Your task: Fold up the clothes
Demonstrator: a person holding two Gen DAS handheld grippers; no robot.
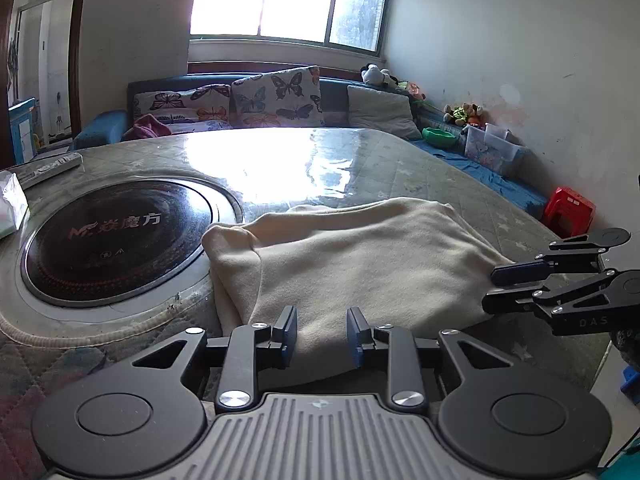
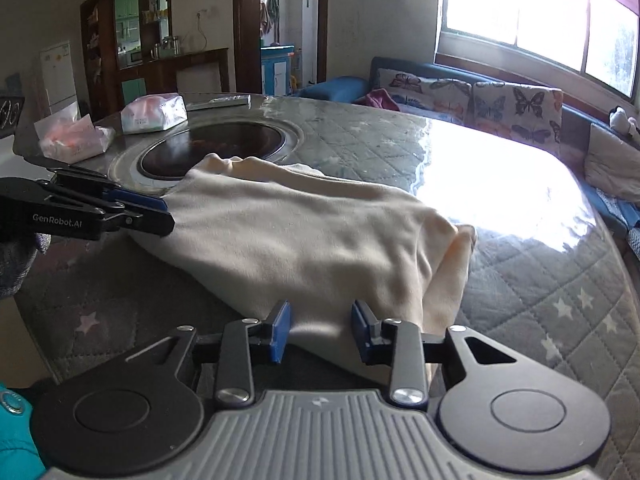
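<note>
Cream garment (image 1: 360, 264) lies bunched on the quilted table (image 1: 400, 160), near edge, just right of the round black cooktop (image 1: 116, 236); its far-left corner overlaps the cooktop rim. Left gripper (image 1: 322, 336): jaws parted, straddling the garment's near edge, nothing clamped. Right gripper (image 2: 320, 330): same, jaws parted over the near hem at the garment's right end. Tissue packs (image 2: 154, 114) and a remote (image 1: 48, 168) sit far-left.

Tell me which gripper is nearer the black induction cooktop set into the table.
Left. The left gripper is open at the cream garment's edge next to the cooktop. The right gripper, also open, is at the garment's opposite end, with the cloth between it and the cooktop.
</note>
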